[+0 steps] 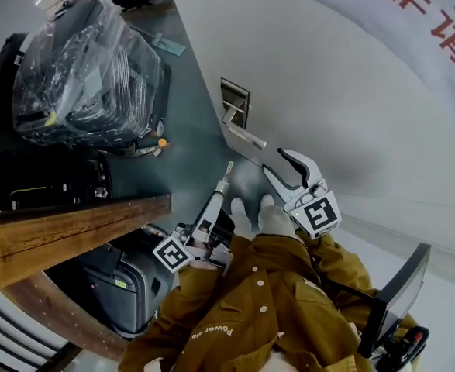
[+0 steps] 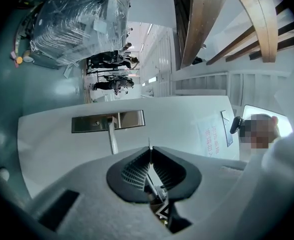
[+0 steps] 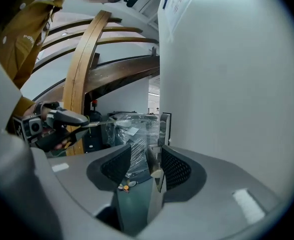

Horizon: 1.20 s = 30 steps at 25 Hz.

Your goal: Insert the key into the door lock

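The white door (image 1: 351, 115) carries a metal lock plate (image 1: 235, 103) with a lever handle (image 1: 246, 136). My left gripper (image 1: 222, 186) is shut on a thin key (image 1: 228, 169), which points at the door just below the handle. In the left gripper view the key (image 2: 149, 145) sticks out between the closed pads, with the lock plate (image 2: 108, 122) straight ahead. My right gripper (image 1: 274, 161) stands open beside the handle's free end. In the right gripper view the lever handle (image 3: 155, 164) shows in the gap of my right gripper (image 3: 145, 156), near the right pad, with nothing gripped.
A plastic-wrapped pile of bags (image 1: 87, 60) lies on the dark floor to the left. A curved wooden rail (image 1: 72, 231) crosses below it, with a grey suitcase (image 1: 126, 285) underneath. A black chair (image 1: 398, 293) stands at the lower right. People stand far off (image 2: 109, 71).
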Each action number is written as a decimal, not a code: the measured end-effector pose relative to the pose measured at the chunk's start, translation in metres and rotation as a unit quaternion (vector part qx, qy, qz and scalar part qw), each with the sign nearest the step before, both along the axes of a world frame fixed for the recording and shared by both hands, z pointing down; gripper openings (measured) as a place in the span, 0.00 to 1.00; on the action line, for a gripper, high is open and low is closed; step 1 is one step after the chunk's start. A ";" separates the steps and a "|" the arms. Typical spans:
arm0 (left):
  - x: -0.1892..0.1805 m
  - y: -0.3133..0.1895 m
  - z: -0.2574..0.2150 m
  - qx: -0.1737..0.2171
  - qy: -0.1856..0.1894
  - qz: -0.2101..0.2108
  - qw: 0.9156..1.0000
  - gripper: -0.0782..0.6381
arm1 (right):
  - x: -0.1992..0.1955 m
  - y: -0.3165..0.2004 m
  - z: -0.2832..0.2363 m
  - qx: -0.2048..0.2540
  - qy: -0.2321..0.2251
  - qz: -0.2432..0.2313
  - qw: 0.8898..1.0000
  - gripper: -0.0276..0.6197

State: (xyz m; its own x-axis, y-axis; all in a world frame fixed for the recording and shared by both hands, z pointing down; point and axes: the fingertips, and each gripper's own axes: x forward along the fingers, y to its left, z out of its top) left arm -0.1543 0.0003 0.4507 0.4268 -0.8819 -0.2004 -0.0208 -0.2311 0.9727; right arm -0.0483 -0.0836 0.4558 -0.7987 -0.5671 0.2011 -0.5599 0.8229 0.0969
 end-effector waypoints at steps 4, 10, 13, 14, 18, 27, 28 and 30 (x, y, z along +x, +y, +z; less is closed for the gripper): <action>0.000 -0.012 -0.005 0.004 0.011 -0.016 1.000 0.14 | -0.017 -0.016 0.011 0.000 0.037 -0.035 0.999 0.40; 0.005 -0.016 -0.010 0.004 0.013 -0.031 0.999 0.14 | -0.026 -0.035 0.052 -0.043 0.063 -0.046 0.996 0.40; 0.007 -0.017 -0.012 0.005 0.013 -0.036 0.999 0.14 | -0.028 -0.037 0.058 -0.051 0.066 -0.048 0.995 0.40; 0.008 -0.018 -0.012 0.005 0.013 -0.037 0.999 0.14 | -0.028 -0.038 0.059 -0.050 0.067 -0.050 0.995 0.40; 0.011 -0.023 -0.008 0.002 0.020 -0.039 0.999 0.14 | -0.029 -0.039 0.063 -0.045 0.078 -0.055 0.994 0.31; 0.005 -0.040 0.026 -0.036 0.040 -0.059 0.997 0.14 | -0.029 -0.039 0.065 -0.045 0.078 -0.056 0.994 0.23; 0.004 -0.042 0.033 -0.040 0.035 -0.061 0.997 0.14 | -0.029 -0.040 0.065 -0.045 0.077 -0.056 0.994 0.23; 0.000 -0.048 0.048 -0.050 0.030 -0.066 0.996 0.14 | -0.030 -0.040 0.064 -0.046 0.076 -0.058 0.994 0.23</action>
State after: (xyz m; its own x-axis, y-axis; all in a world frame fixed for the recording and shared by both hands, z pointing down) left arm -0.1539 -0.0475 0.4982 0.2965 -0.9460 -0.1309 0.0134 -0.1329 0.9910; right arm -0.0780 -0.1239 0.5200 -0.8141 -0.4463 0.3716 -0.4450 0.8905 0.0947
